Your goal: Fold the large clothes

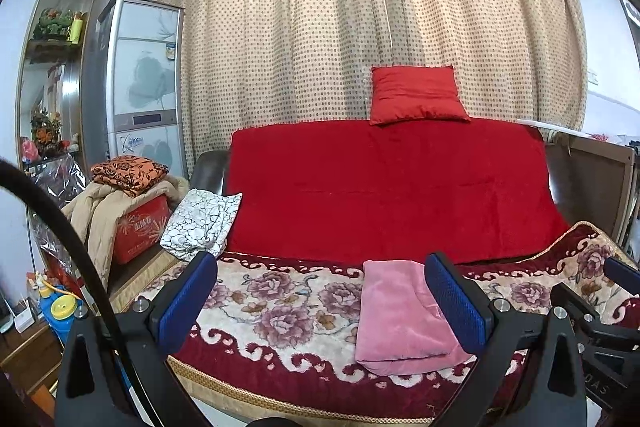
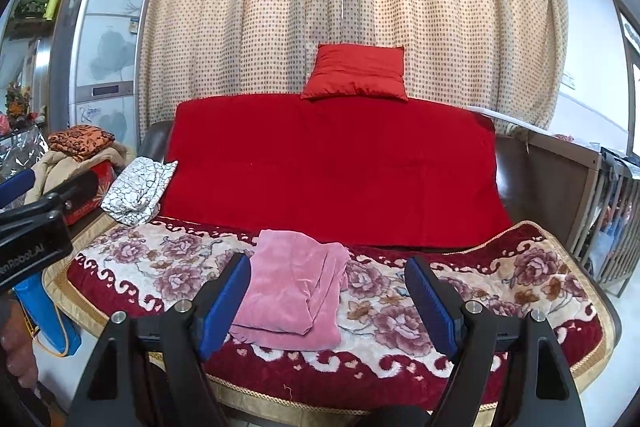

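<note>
A pink garment, folded into a rough rectangle, lies on the near part of the sofa seat, on a floral blanket of cream and dark red that covers the seat; its right edge shows loose layered folds in the right wrist view.

Left tongs stand open, blue pads wide apart, nothing between them pressed; the garment sits near the right pad in that view, not gripped.

Right tongs also stand open, pads well apart; the garment lies beyond the left pad, untouched as far as can be seen.

A red throw drapes the sofa back; a red cushion rests on top of it, against a dotted cream curtain.

A white cloth with black crackle print lies at the far left end of the seat; further left, an orange patterned cloth sits atop a beige coat on a red box.

A tall pale cabinet unit stands at far left beside the curtain.
</note>
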Demonstrator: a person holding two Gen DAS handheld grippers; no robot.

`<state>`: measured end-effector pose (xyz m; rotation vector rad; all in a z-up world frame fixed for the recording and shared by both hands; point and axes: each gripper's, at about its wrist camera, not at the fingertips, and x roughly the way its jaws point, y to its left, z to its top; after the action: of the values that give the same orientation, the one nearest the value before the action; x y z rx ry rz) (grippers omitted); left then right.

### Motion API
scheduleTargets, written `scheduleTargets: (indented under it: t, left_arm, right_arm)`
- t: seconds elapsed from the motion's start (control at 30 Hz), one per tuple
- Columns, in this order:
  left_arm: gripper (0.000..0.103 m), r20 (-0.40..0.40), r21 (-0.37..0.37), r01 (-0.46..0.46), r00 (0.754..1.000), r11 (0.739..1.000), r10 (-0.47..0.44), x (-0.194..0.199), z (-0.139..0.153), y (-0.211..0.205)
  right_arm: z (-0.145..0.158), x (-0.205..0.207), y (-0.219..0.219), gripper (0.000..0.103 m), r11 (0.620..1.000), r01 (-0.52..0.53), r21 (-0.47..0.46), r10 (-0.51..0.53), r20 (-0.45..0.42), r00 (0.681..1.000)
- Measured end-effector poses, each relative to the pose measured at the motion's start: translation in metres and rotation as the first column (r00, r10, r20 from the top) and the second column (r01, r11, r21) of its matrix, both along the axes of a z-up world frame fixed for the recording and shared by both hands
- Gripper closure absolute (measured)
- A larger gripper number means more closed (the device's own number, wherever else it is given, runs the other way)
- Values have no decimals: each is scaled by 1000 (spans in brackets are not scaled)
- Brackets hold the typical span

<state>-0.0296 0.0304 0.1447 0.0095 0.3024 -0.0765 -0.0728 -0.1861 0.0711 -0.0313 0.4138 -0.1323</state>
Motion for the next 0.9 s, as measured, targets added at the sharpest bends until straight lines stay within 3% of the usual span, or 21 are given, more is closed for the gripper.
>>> scheduleTargets:
  t: [0.9]
  left_arm:
    - [0,47,0,23,999,1000,-23,-17,10,0]
  right_arm:
    - [13,-5,8,21,1000,13,-14,-12,31,999]
